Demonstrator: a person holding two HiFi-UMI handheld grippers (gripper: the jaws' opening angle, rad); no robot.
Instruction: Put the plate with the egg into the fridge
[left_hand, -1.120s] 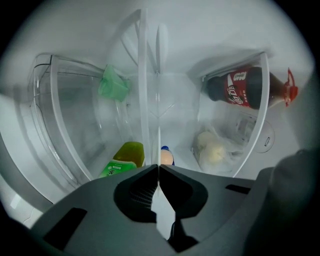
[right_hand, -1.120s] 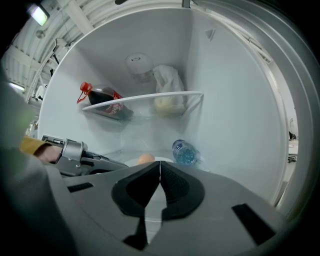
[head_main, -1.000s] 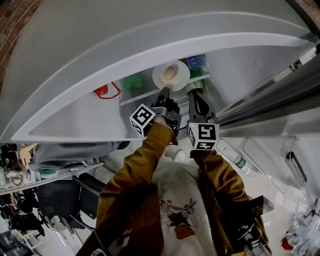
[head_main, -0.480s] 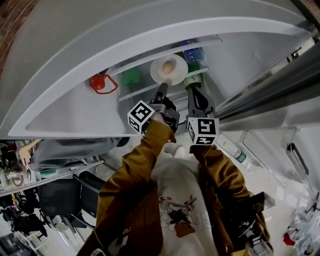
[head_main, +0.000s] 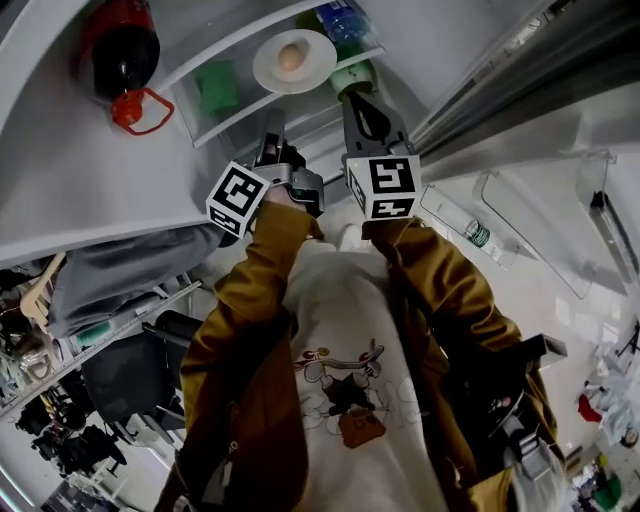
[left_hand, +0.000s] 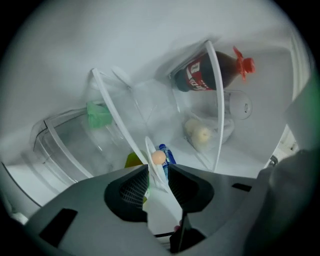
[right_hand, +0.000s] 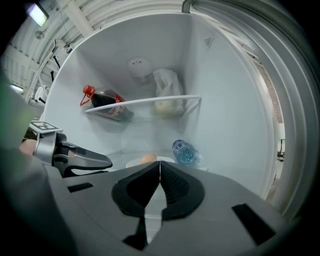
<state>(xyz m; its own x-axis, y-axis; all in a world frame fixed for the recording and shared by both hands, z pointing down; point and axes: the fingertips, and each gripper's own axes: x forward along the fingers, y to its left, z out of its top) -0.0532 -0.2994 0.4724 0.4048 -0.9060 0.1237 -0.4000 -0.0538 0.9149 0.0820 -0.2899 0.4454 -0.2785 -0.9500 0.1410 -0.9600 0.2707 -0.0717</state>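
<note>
Head view: plate (head_main: 316, 66) flat near shelf's (head_main: 235, 118) front edge; egg (head_main: 290, 57) centred, long axis unclear.
Left gripper (head_main: 273, 122): jaws just opening, released; plate ahead.
Right gripper (head_main: 350, 95): clenched, empty.

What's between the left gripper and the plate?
Only bare shelf. The left gripper has just been opening its jaws; its own view shows the plate edge-on in their gap, and the head view shows the gripper just short of it.
</note>
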